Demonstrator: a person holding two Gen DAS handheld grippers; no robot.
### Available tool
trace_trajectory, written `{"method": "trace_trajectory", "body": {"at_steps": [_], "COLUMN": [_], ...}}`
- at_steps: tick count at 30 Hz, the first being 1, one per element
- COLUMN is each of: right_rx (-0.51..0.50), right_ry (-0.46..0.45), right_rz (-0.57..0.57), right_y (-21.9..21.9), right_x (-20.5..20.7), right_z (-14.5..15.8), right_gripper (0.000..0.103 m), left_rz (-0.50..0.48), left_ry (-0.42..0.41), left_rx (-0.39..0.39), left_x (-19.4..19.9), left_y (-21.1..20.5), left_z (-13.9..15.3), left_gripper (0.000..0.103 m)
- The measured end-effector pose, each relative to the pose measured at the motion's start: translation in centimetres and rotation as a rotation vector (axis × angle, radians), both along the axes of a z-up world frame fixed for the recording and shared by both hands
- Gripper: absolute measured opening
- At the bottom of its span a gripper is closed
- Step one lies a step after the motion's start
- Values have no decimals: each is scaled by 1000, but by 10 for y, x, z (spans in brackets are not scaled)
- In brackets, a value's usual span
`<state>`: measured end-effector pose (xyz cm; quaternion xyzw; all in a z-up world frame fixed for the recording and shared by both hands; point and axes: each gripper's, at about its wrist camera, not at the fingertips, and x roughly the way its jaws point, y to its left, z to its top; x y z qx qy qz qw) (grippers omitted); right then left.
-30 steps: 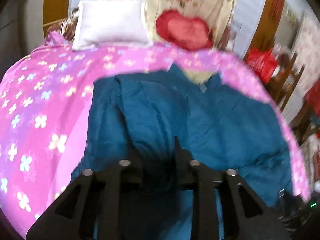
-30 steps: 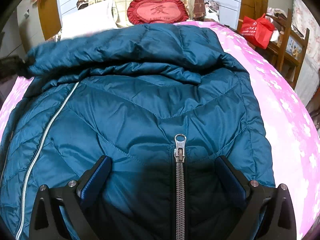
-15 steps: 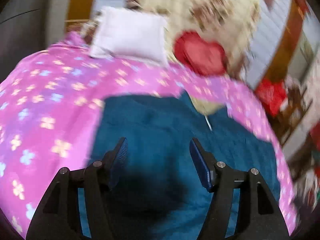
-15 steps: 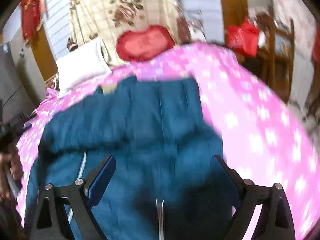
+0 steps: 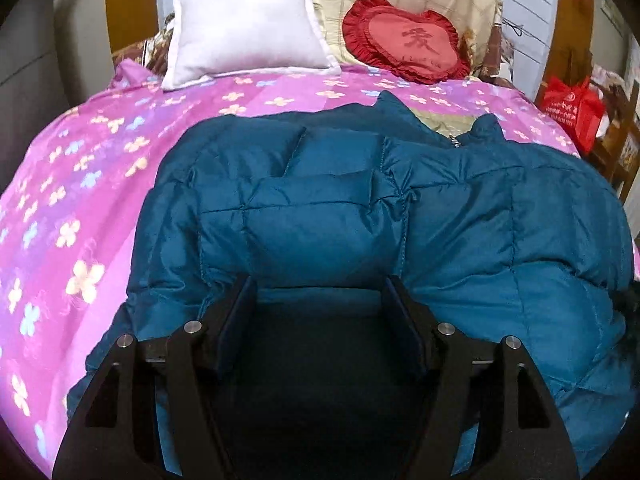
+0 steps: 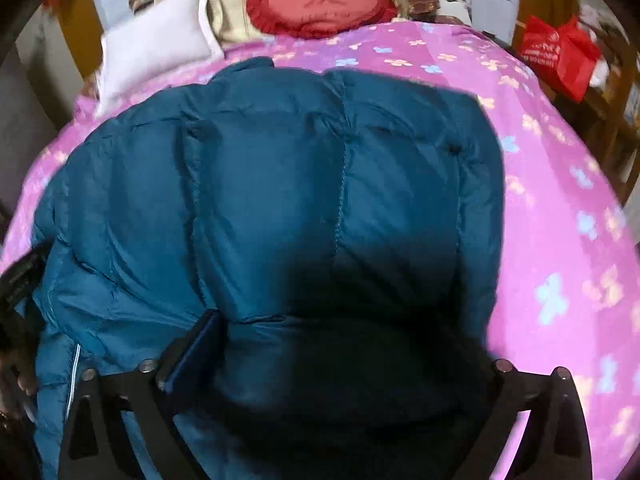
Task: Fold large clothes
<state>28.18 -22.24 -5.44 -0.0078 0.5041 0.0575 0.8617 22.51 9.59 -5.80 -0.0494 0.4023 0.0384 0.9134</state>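
Note:
A large teal quilted down jacket (image 5: pixel 440 216) lies spread on the pink flowered bedspread (image 5: pixel 72 184); it also fills the right wrist view (image 6: pixel 304 184). Its collar and zipper end show at the far side (image 5: pixel 454 142). My left gripper (image 5: pixel 320 300) is open, jaws wide apart just above the jacket's near left part, holding nothing. My right gripper (image 6: pixel 344 332) is open wide over the jacket's near edge; puffy fabric bulges between the jaws and hides the right finger. A zipper strip (image 6: pixel 74 376) shows at the lower left.
A white pillow (image 5: pixel 244 36) and a red heart cushion (image 5: pixel 404 40) lean at the head of the bed. A red bag (image 5: pixel 572 108) sits on wooden furniture to the right. Pink bedspread (image 6: pixel 560 200) lies bare right of the jacket.
The left gripper let go of the jacket fold and opened. Both grippers moved over the jacket, which now lies flatter with its quilted side up.

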Motion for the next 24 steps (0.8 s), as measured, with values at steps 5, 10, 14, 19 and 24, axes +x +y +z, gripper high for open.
{"method": "trace_trajectory", "body": {"at_steps": [5, 10, 14, 19, 24], "right_rx": [113, 96, 58, 40, 94], "right_ry": [-238, -110, -102, -168, -303], "right_rz": [-36, -24, -43, -53, 24], "right_y": [19, 54, 54, 57, 76], "right_x": [15, 69, 75, 54, -9], "right_z": [74, 23, -8, 35, 63], "right_gripper": [85, 86, 87, 82, 88], "left_rz": [6, 7, 10, 15, 17], "left_ry": [6, 12, 17, 28, 30], "left_rx": [-9, -7, -5, 6, 12], "left_x": [2, 2, 3, 5, 6], "left_y": [-1, -2, -2, -3, -4], "left_z": [2, 2, 1, 0, 0], "left_gripper": [67, 67, 67, 67, 67]}}
